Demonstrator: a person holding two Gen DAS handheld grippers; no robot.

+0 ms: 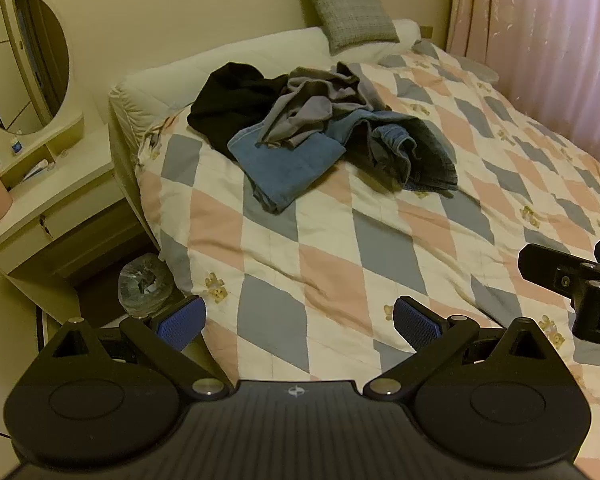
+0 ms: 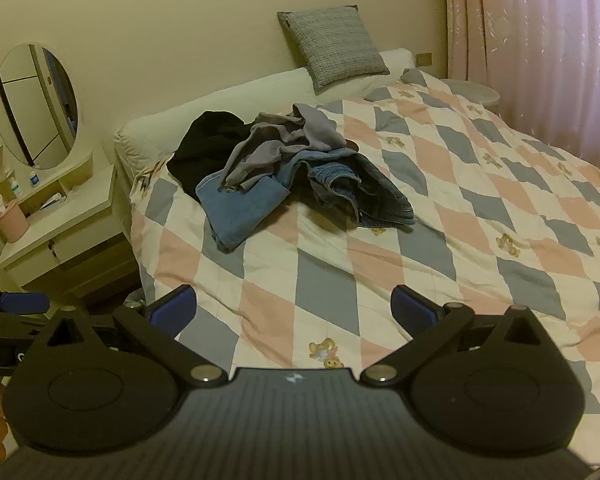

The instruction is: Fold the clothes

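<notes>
Both black blue-padded grippers, left gripper (image 1: 298,320) and right gripper (image 2: 294,308), hover spread and empty over the checked quilt (image 1: 340,248); near its head-end left corner, a crumpled heap of black, grey and denim clothes (image 1: 320,136) lies unfolded.

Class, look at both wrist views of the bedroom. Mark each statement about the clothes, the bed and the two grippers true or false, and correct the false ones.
1. The clothes pile lies unfolded on the quilt. True.
2. The left gripper is shut on a garment. False: its fingers are spread and hold nothing.
3. The grey garment lies on top of the light blue denim. True.
4. The right gripper touches the pile. False: it is open, well short of the clothes.
5. The grey cushion lies on the pile. False: it leans against the wall.
</notes>
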